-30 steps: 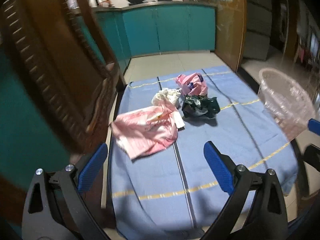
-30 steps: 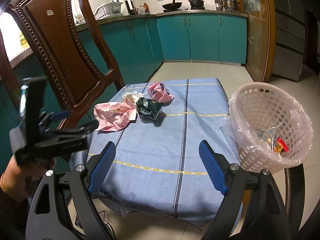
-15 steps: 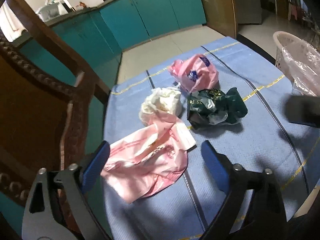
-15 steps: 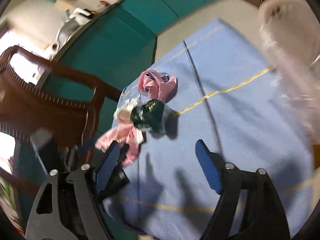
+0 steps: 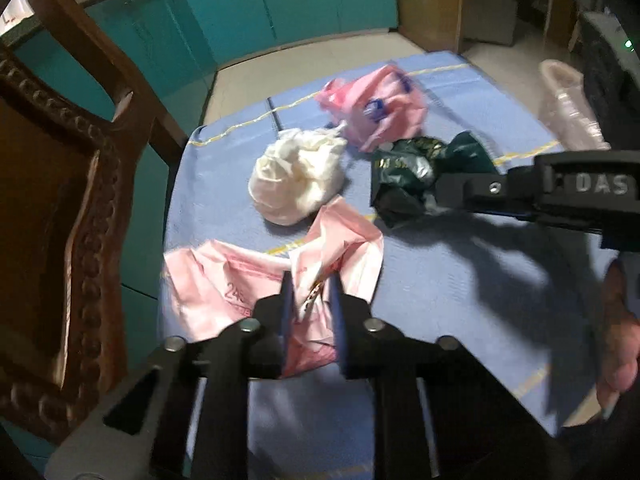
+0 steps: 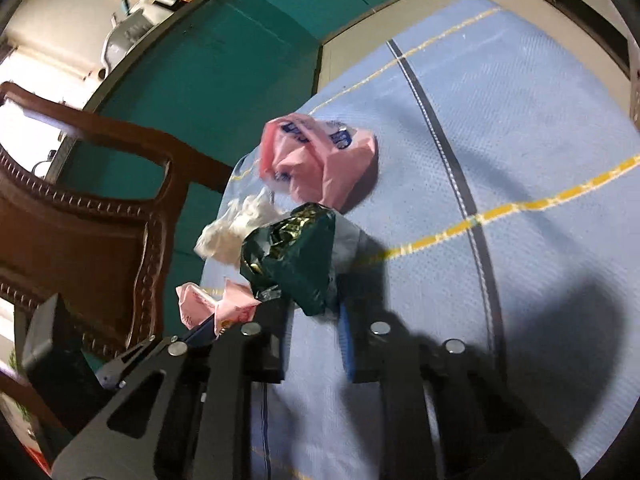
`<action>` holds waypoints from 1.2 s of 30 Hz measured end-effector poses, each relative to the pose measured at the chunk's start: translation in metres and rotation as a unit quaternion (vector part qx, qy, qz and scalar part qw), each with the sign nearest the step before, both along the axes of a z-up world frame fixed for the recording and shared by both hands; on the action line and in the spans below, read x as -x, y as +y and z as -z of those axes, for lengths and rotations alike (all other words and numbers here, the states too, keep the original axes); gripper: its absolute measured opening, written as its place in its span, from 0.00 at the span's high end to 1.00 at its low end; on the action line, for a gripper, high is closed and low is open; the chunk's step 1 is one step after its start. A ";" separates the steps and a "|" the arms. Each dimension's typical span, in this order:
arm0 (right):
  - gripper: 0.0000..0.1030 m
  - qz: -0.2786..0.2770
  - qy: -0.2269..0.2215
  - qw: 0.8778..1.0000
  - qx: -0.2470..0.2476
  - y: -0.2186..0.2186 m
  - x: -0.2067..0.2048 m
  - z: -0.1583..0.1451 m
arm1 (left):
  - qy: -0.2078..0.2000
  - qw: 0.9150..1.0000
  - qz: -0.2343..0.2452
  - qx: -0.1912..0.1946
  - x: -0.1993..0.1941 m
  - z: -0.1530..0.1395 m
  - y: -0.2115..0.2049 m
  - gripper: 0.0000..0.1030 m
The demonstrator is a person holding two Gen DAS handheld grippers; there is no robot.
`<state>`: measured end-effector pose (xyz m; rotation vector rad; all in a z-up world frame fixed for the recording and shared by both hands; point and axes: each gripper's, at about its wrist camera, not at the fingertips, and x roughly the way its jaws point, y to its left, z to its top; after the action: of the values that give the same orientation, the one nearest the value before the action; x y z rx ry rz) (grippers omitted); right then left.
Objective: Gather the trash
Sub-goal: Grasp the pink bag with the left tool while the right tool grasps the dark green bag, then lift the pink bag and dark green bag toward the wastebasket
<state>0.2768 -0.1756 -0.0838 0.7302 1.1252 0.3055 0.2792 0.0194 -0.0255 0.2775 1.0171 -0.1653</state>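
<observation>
Both claws pinching trash on the blue cloth

Left gripper [image 5: 310, 312], low centre, is closing narrowly on the pink bag [image 5: 256, 288]; right gripper [image 6: 314, 322] is nipping the green wrapper [image 6: 292, 256] mid-frame, likely for lifting

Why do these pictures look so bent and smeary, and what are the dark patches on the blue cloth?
Left wrist view: the fisheye lens curves the chair and darkens the corners; the pink bags are motion-blurred; the right tongs throw a heavy shadow across the blue cloth. Right wrist view: the cloth's stripes bow, the window at left glares white, and the green wrapper stays fairly sharp.
</observation>
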 end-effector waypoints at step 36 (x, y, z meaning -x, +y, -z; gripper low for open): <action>0.81 -0.061 -0.179 0.942 0.276 0.014 0.155 -0.125 | -0.100 0.973 -0.038 0.202 0.143 -0.080 0.012 0.87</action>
<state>0.1215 -0.1617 0.0410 0.0970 0.8477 0.2010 0.1362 0.0314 0.0546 -0.1145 0.7708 -0.2657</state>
